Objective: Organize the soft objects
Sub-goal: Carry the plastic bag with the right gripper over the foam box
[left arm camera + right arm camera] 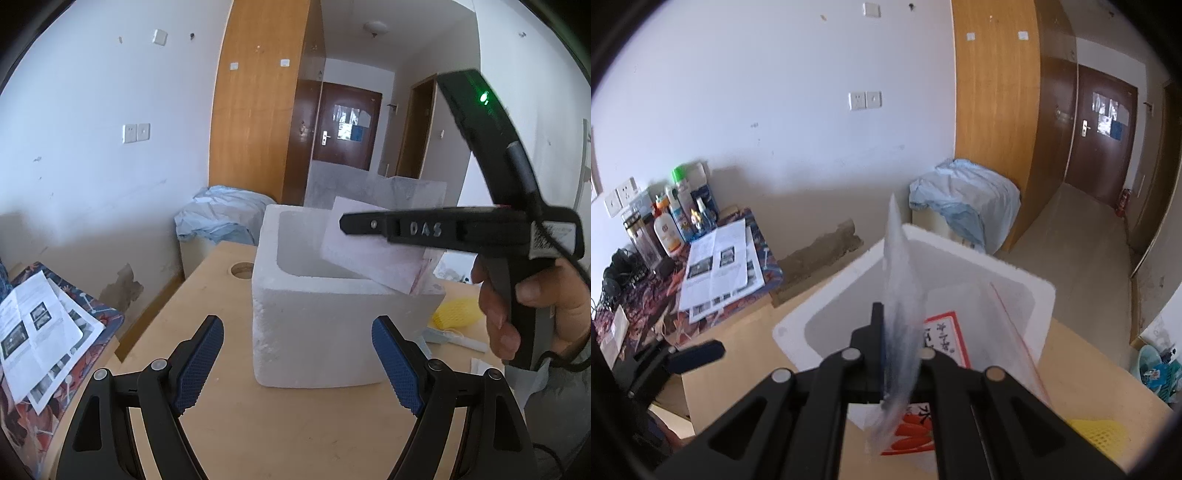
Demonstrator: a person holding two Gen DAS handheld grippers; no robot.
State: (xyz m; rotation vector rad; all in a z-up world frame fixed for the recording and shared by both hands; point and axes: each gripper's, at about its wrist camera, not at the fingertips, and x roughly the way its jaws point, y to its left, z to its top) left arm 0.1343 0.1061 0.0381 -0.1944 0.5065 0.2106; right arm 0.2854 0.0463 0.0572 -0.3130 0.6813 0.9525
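The right gripper is pinched shut on a thin white foam sheet, which it holds tilted over the open white polystyrene box, its lower edge dipping inside. The left gripper hangs spread and empty just before the box's near wall. Inside lies a clear zip bag with red print. Beside the box on the pale wooden table sits a yellow foam net. Printed papers lie well apart.

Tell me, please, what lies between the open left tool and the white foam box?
Only bare wooden tabletop lies between the left tool and the foam box; the left wrist view shows it.
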